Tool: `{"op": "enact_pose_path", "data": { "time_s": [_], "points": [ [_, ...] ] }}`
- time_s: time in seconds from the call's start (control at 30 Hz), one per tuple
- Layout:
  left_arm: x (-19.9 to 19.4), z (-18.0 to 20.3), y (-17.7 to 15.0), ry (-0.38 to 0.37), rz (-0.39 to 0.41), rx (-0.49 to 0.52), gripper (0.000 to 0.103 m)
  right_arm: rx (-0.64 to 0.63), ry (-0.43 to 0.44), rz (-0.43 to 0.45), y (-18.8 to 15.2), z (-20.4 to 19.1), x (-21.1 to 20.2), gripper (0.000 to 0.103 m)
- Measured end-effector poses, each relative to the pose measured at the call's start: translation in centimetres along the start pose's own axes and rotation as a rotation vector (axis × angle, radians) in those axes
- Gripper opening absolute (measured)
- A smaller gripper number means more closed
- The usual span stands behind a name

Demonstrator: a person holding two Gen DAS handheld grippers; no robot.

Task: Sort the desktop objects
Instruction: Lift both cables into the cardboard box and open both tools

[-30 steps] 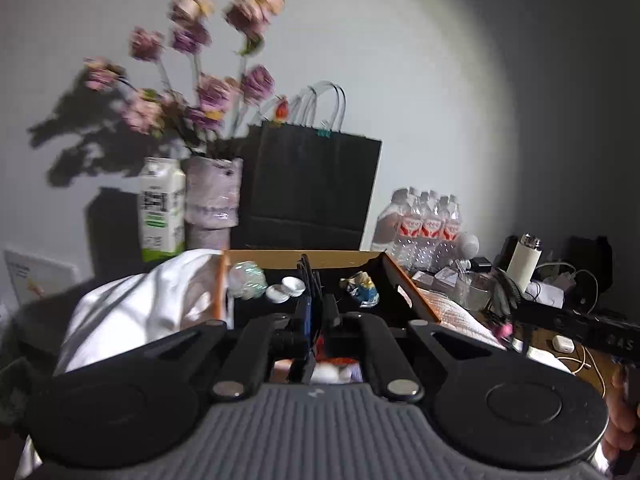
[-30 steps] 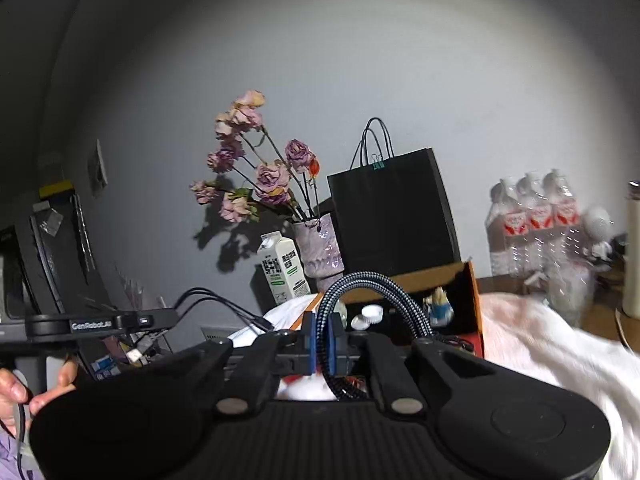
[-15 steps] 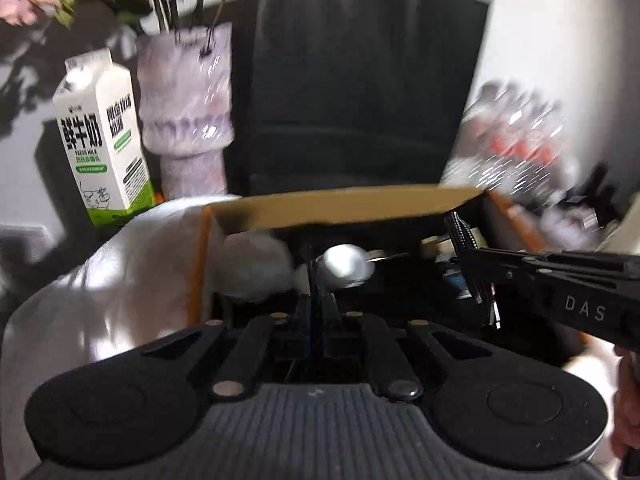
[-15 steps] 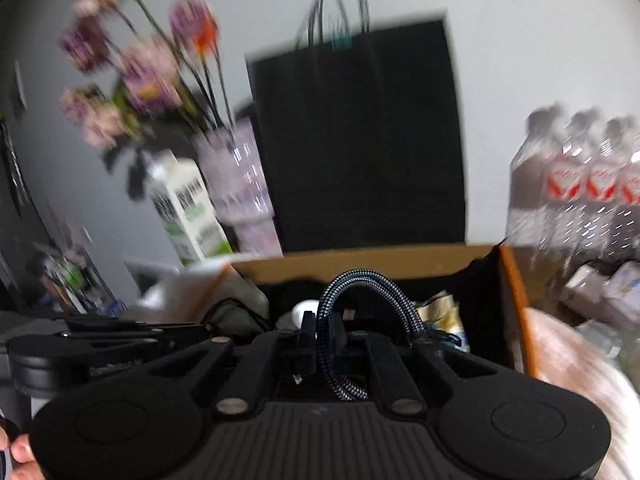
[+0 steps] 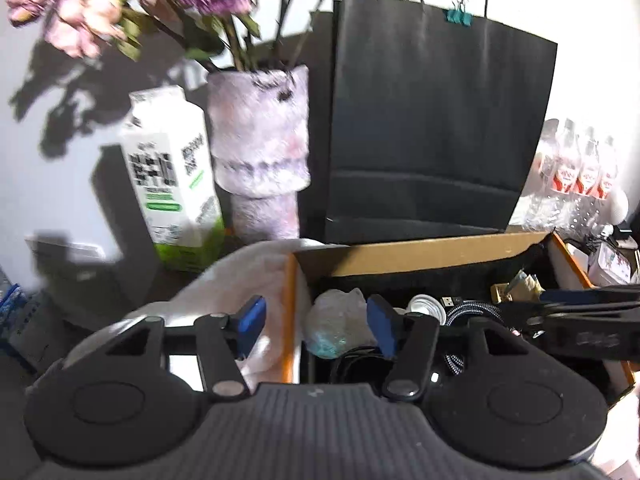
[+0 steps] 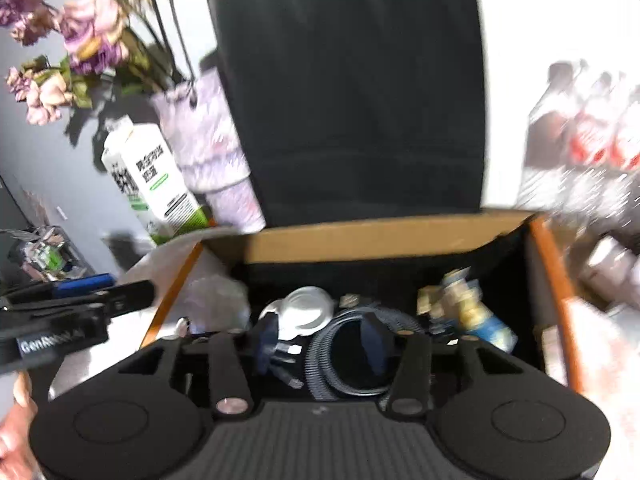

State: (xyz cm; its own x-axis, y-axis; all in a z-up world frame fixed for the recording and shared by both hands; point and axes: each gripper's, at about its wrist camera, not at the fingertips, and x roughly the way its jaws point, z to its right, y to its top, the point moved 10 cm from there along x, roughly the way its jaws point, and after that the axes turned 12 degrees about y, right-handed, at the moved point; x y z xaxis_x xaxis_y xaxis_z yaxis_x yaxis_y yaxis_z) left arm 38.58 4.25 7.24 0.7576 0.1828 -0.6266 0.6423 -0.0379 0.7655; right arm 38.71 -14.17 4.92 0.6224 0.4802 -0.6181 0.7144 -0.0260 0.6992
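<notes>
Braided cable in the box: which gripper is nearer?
Right. The right gripper hangs open directly over the braided cable; the left gripper straddles the box's left wall, cable off to its right.

Both claws (image 5: 316, 326) (image 6: 322, 340) just opened, empty.

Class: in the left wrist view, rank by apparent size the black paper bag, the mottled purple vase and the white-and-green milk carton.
1. Black paper bag, clearly largest.
2. Mottled purple vase.
3. White-and-green milk carton, though close to the vase, so this order is unsure.
</notes>
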Motion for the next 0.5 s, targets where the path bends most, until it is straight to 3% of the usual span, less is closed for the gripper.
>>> {"op": "enact_pose_path", "data": {
  "time_s": [0.17,0.23,0.37,0.5],
  "points": [
    [-2.9,-0.7,-0.6,0.049,-0.061,-0.013,0.060,-0.070,-0.155,0.010,0.2,1.2,-5.6,0.075],
    [-4.4,-0.9,-1.5,0.049,-0.068,-0.015,0.065,-0.071,-0.179,0.018,-0.6,1.7,-7.9,0.083],
    [-7.9,-0.8,-4.4,0.023,-0.057,0.023,0.067,-0.077,-0.180,0.033,-3.3,1.7,-11.6,0.085],
    [-12.1,-0.8,-7.9,-0.006,0.009,0.050,0.073,-0.141,-0.175,0.084,-7.2,1.0,-15.2,0.088]
  ]
}}
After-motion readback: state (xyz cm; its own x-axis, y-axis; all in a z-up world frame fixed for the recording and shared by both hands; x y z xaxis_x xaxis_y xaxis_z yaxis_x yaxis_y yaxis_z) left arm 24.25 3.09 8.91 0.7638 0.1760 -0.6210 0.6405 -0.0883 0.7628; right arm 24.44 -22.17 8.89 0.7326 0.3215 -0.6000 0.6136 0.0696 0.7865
